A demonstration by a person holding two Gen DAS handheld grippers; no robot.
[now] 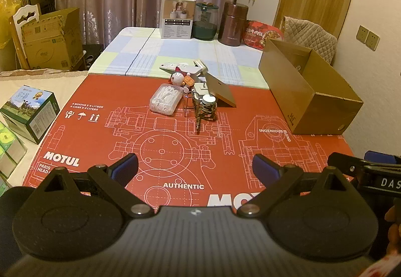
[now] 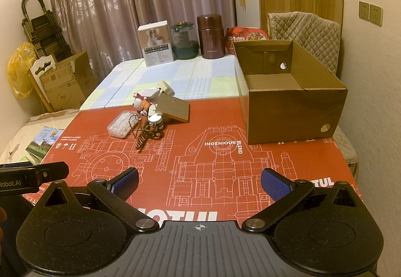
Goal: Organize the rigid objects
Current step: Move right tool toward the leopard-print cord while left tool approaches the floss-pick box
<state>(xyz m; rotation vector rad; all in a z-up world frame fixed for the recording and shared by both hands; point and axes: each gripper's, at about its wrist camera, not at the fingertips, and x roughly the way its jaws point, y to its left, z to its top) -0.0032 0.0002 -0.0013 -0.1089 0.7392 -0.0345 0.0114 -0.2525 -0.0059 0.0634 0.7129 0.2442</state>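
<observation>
Left wrist view: your left gripper (image 1: 195,166) hangs spread wide and empty over the red surface (image 1: 140,126); the pile of small objects (image 1: 190,94) sits at 12 o'clock, the open cardboard box (image 1: 308,91) at 2 o'clock.

Right wrist view: your right gripper (image 2: 199,183) is likewise spread, empty; the pile (image 2: 147,114) lies at 11 o'clock, the box (image 2: 293,106) at 1 o'clock.
</observation>
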